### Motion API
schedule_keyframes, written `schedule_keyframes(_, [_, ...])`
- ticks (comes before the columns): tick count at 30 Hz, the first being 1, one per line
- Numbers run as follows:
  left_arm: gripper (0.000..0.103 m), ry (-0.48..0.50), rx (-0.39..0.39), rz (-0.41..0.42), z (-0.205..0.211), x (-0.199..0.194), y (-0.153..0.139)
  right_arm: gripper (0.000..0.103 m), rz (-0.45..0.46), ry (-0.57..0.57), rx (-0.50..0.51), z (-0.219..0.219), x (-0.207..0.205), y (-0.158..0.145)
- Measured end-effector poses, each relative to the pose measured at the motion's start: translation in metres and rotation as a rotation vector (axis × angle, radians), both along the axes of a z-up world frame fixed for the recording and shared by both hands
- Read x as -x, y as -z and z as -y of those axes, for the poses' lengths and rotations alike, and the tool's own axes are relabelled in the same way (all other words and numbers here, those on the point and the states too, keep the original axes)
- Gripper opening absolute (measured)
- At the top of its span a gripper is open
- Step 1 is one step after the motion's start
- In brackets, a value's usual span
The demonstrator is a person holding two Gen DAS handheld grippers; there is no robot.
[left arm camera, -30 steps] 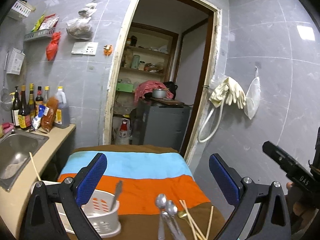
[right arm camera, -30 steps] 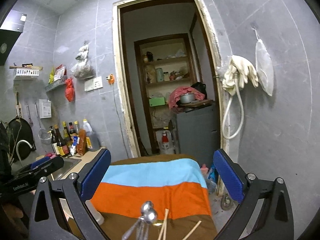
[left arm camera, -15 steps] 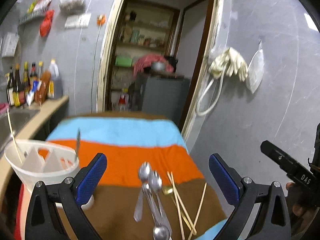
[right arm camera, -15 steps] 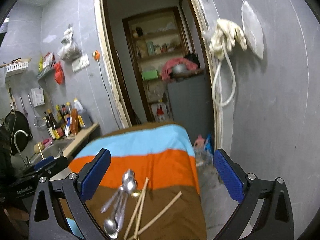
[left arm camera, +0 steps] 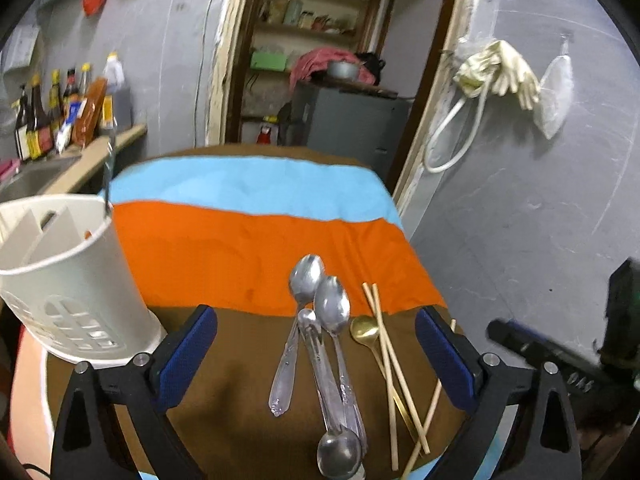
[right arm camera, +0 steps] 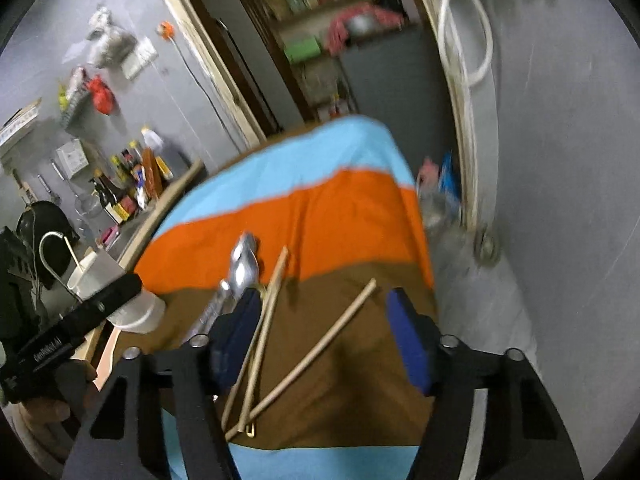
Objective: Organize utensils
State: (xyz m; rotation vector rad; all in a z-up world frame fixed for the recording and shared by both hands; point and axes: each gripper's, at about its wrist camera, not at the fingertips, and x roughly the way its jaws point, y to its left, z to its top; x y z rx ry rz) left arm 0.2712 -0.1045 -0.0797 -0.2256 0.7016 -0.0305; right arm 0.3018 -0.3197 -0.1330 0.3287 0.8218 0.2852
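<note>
The left gripper (left arm camera: 316, 350) hung wide apart and held nothing, its blue pads (left arm camera: 188, 356) on either side of the spoons (left arm camera: 326, 344). 4 steel spoons lay bunched on the brown band of the cloth (left arm camera: 248, 248), handles overlapping, 3 bowls pointing away and 1 bowl nearest the camera. Just to their right lay a gold spoon (left arm camera: 365, 330) with chopsticks (left arm camera: 390, 360) crossed over its handle. At the left stood the white holder (left arm camera: 76, 280) on the cloth's edge, with one utensil handle upright inside it. Beyond the brown band ran orange and then light blue stripes.

The right gripper (right arm camera: 326, 332) was also spread wide and empty, poised above the brown band. One chopstick (right arm camera: 320, 350) lay slanted between its fingers (right arm camera: 408, 344); 2 more passed beside the left finger. The spoons (right arm camera: 242, 264) sat just beyond that finger, blurred. The holder (right arm camera: 116, 288) stood at the left, partly behind the other gripper's black arm. Farther off, bottles (left arm camera: 60, 108) lined a counter beside a sink, and a doorway (left arm camera: 320, 52) opened onto shelves.
</note>
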Motion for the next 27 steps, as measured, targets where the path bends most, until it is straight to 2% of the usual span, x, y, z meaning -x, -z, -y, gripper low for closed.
schedule_keyframes(2, [0.092, -0.012, 0.007, -0.029, -0.002, -0.011, 0.007, 0.043, -0.044, -0.011, -0.012, -0.002, -0.005, 0.018])
schedule_keyframes(6, [0.075, 0.017, 0.037, -0.099, -0.002, -0.035, 0.022, 0.037, -0.114, -0.040, -0.009, -0.012, -0.016, 0.040])
schedule_keyframes(9, [0.066, 0.028, 0.033, -0.136, 0.001, -0.052, 0.034, 0.029, -0.148, -0.059, -0.011, -0.018, -0.022, 0.053])
schedule_keyframes(17, [0.048, 0.007, 0.069, -0.179, -0.004, -0.087, 0.054, 0.014, -0.182, -0.047, -0.057, -0.016, -0.035, 0.058])
schedule_keyframes(23, [0.040, -0.032, 0.101, -0.206, -0.017, -0.107, 0.065, 0.009, -0.199, -0.033, -0.099, -0.016, -0.048, 0.065])
schedule_keyframes(27, [0.031, -0.013, 0.104, -0.251, -0.018, -0.123, 0.074, 0.008, -0.201, -0.031, -0.109, -0.019, -0.056, 0.068])
